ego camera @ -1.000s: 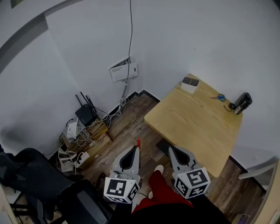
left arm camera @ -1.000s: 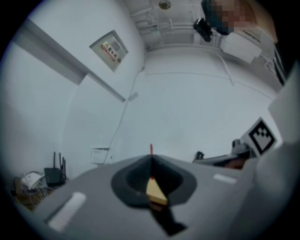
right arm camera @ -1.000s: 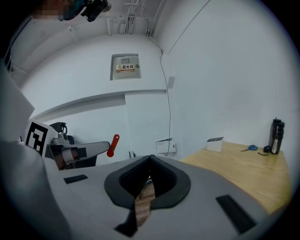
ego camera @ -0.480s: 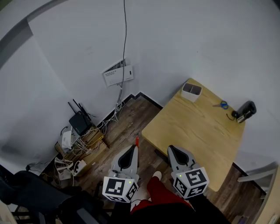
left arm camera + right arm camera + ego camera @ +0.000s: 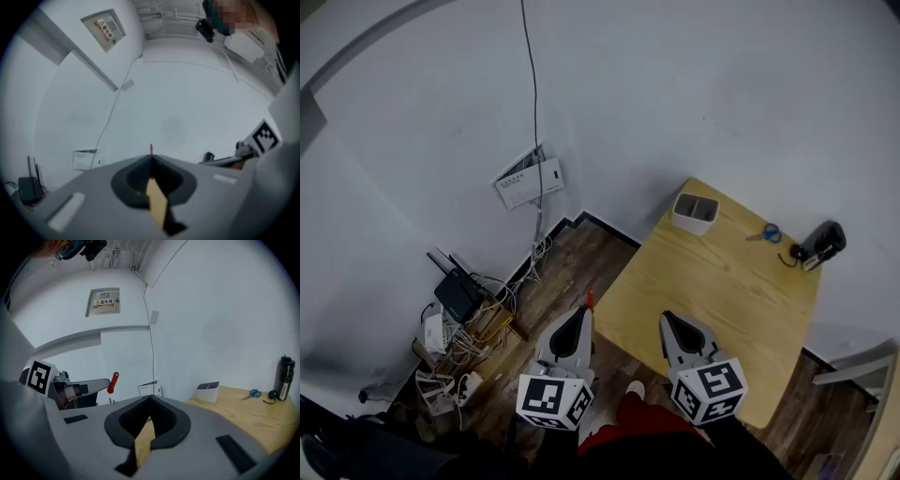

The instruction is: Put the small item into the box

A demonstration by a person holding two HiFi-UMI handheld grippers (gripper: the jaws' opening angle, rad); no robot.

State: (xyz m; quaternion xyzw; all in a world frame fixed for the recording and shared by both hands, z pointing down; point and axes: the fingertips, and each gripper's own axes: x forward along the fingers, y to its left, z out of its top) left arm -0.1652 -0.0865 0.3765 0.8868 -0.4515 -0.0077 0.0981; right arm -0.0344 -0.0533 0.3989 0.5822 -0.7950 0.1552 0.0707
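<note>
My left gripper [image 5: 587, 311] is shut on a small red item [image 5: 590, 298], whose tip pokes out beyond the closed jaws. The red item [image 5: 151, 149] also shows in the left gripper view, and at the left gripper's end in the right gripper view [image 5: 113, 382]. My right gripper [image 5: 666, 319] is shut and holds nothing. Both hang over the near edge of a light wooden table [image 5: 722, 291]. The white box [image 5: 695, 213] stands at the table's far corner by the wall, well ahead of both grippers. The box [image 5: 208, 391] is open-topped.
Blue scissors [image 5: 765, 232] and a black bottle-like object [image 5: 818, 244] with a cord lie at the table's far right. A router and tangled cables [image 5: 455, 298] sit on the wood floor to the left. A white wall panel [image 5: 528, 178] hangs below a cable.
The whole view has shifted: the table and box now sit closer and more central, the floor clutter slid left. Both grippers stay shut, now over the table's near edge.
</note>
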